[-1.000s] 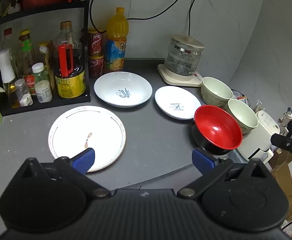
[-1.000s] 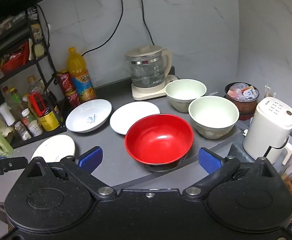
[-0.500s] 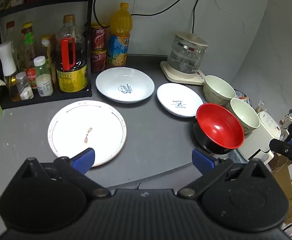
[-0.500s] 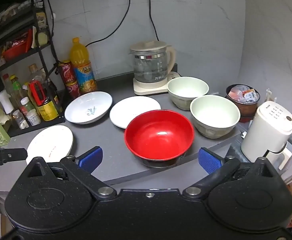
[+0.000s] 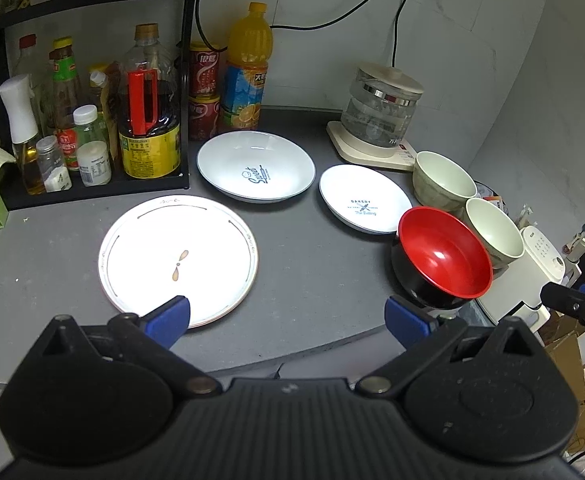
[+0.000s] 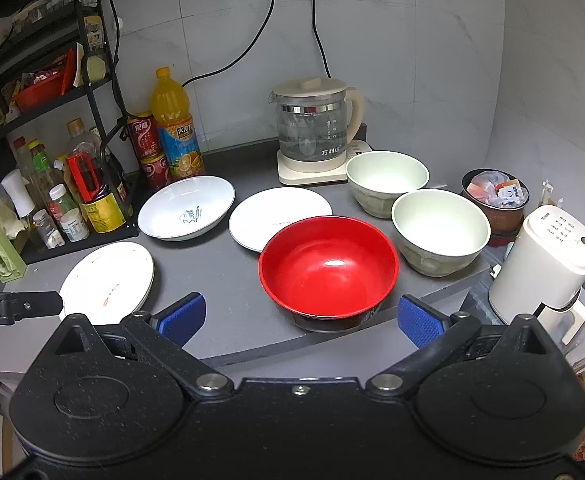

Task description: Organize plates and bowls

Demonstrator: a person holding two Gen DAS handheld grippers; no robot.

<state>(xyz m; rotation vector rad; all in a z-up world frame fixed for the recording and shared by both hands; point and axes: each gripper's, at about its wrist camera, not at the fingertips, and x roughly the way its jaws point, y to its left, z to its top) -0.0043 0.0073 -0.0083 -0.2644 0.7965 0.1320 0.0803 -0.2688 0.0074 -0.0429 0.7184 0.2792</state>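
From the left wrist camera, the left gripper (image 5: 286, 316) hangs just short of the front edge of the grey countertop (image 5: 316, 272), its blue-padded jaws spread wide with nothing between them. Nearest it lies a flat white plate (image 5: 178, 254) with a small brown mark at its centre. Behind that sits a deep white plate (image 5: 256, 166) with blue lettering, and to its right a small white plate (image 5: 366, 198), also lettered. A red bowl (image 5: 444, 262) with a black outside stands at the counter's right front edge, with two pale green bowls (image 5: 492, 232) just behind it. A black rack (image 5: 92, 184) of bottles and jars fills the left back corner, an orange drink bottle (image 5: 246, 76) beside it, and a glass kettle (image 5: 380, 114) on its base stands against the white marbled wall.

From the right wrist camera, the right gripper (image 6: 300, 318) is likewise released, jaws wide apart and empty, facing the red bowl (image 6: 328, 268) directly ahead. The two green bowls (image 6: 440, 228) sit to its right, touching or nearly so. The three plates trail off leftward toward the rack (image 6: 84, 148). A white appliance (image 6: 544, 260) stands off the counter's right end, near a dark tub (image 6: 496, 204) of packets. Two black cords (image 6: 316, 20) run up the wall to sockets.
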